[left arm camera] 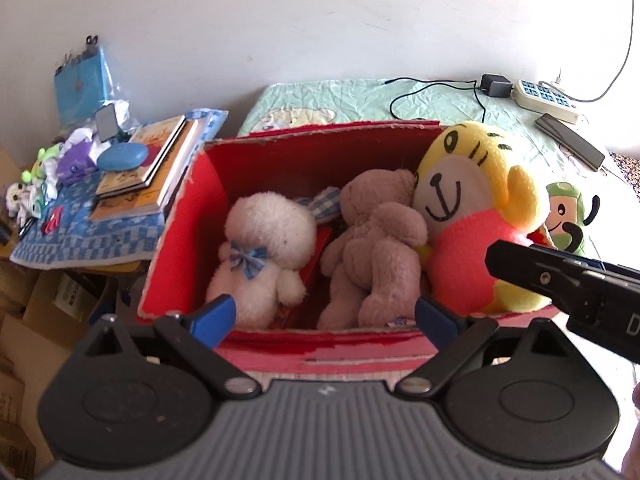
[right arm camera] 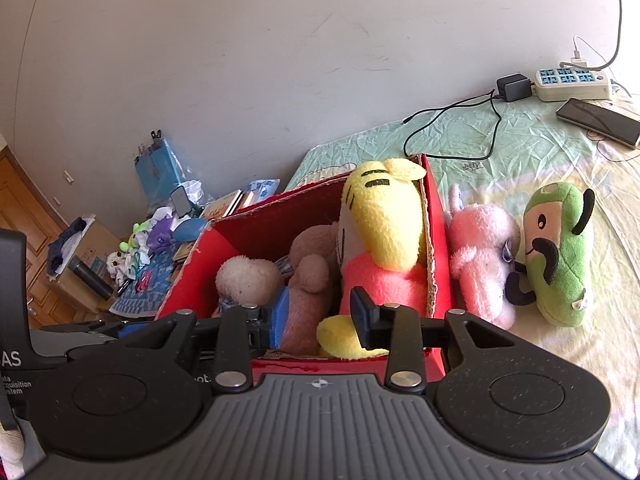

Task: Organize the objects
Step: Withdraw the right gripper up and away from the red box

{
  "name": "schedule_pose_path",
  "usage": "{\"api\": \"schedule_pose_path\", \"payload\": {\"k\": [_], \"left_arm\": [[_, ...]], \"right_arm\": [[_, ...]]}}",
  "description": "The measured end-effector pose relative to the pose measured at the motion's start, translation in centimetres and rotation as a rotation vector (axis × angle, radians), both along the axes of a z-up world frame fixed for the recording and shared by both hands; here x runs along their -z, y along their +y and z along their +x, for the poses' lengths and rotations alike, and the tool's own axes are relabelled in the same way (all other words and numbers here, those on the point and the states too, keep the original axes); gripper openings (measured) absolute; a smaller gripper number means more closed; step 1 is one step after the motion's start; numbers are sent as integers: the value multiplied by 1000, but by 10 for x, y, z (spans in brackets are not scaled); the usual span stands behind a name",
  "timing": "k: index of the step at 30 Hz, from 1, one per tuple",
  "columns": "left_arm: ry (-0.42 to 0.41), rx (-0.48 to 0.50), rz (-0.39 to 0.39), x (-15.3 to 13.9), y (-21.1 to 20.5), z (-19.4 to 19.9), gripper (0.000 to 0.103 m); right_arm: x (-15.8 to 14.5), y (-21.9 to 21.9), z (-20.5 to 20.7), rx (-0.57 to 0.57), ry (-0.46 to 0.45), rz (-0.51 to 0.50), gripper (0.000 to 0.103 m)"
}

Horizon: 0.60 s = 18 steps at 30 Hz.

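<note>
packing the soft toys into the red cardboard box (right arm camera: 438, 240) looks like the step in hand, and three are in it: a white plush with a blue bow (left arm camera: 264, 252) at the left, a brown teddy (left arm camera: 380, 248) lying in the middle, and a yellow plush in a pink shirt (right arm camera: 384, 240) upright against the right wall, its head above the rim. the box stands on the bed (right arm camera: 500, 148). two toys lie outside it on the bed, a pink plush (right arm camera: 484, 256) touching the box's right wall and a green plush with a black moustache (right arm camera: 560, 256) just beside that one. the right claw (right arm camera: 320, 316) hangs over the near rim with its fingers parted and nothing between them; the left claw (left arm camera: 324, 316) is spread wide and empty over the same edge. i judge the pink plush the next to fetch: take it by the body, lift it clear of the wall, and set it in the gap at the front. the tall yellow plush crowds that corner and may topple or block the drop. further off on the bed lie a black charger cable (right arm camera: 452, 128), a power strip (right arm camera: 572, 84) and a phone (right arm camera: 600, 120), well apart from the toys. left of the box a side counter carries stacked books (left arm camera: 152, 168) and clutter.
</note>
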<state>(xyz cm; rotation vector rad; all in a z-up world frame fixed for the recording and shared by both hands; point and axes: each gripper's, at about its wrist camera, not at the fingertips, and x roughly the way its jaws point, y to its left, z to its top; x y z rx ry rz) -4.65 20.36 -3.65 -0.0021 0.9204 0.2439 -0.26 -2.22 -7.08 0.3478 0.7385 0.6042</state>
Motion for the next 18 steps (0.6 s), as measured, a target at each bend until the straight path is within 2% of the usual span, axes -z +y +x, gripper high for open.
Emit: {"api": "schedule_pose_path", "payload": {"k": [11, 18], "left_arm": [[45, -53, 12, 8, -29, -7, 96], [83, -82, 11, 20, -48, -11, 96]], "right_arm": [[-3, -18, -2, -79, 9, 1, 37], [5, -30, -2, -141, 45, 4, 37]]}}
